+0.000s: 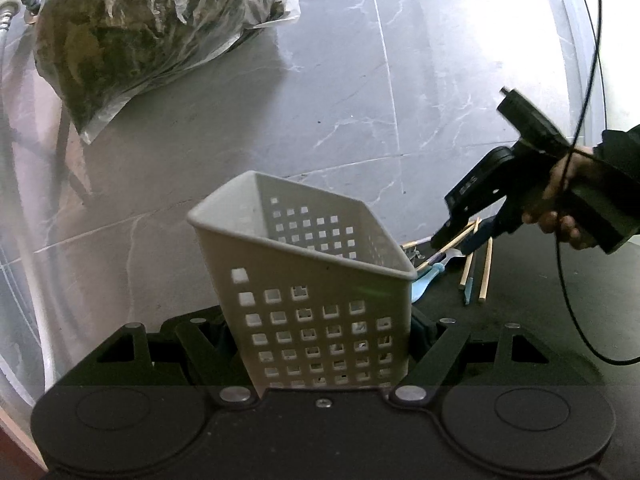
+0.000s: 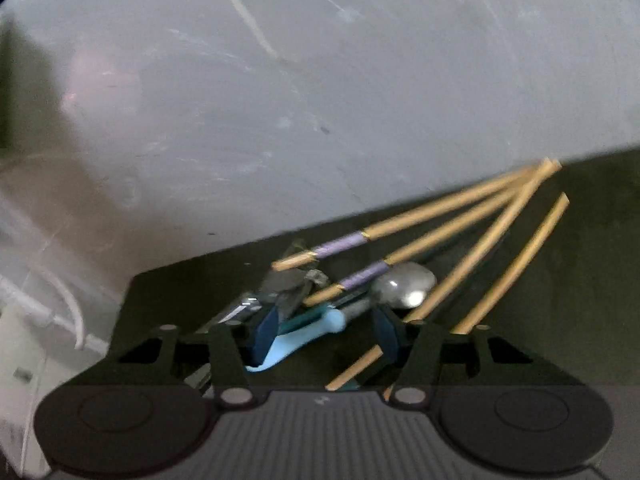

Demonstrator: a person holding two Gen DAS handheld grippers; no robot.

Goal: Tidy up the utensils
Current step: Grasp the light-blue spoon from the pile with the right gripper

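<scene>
— Basket (image 1: 316,276) first: white, perforated, tilted, clamped in the left gripper (image 1: 320,344).

— And the right gripper (image 2: 324,332)?

— Jaws apart, nothing pinched, straddling the blue-handled spoon (image 2: 404,284) in the utensil pile. Chopsticks (image 2: 480,248) fan toward two o'clock from it.

— Where's the pile from the basket?

— At three o'clock, on the dark mat (image 1: 560,300), the person's hand (image 1: 560,200) above.

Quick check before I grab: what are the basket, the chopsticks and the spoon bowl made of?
Basket: looks like matte white moulded plastic, with a square-hole grid. Chopsticks: probably bamboo or wood, tan and dull; two carry purple bands. Spoon: bowl seems polished metal, showing a bright glint; the light blue handle looks plastic.
</scene>
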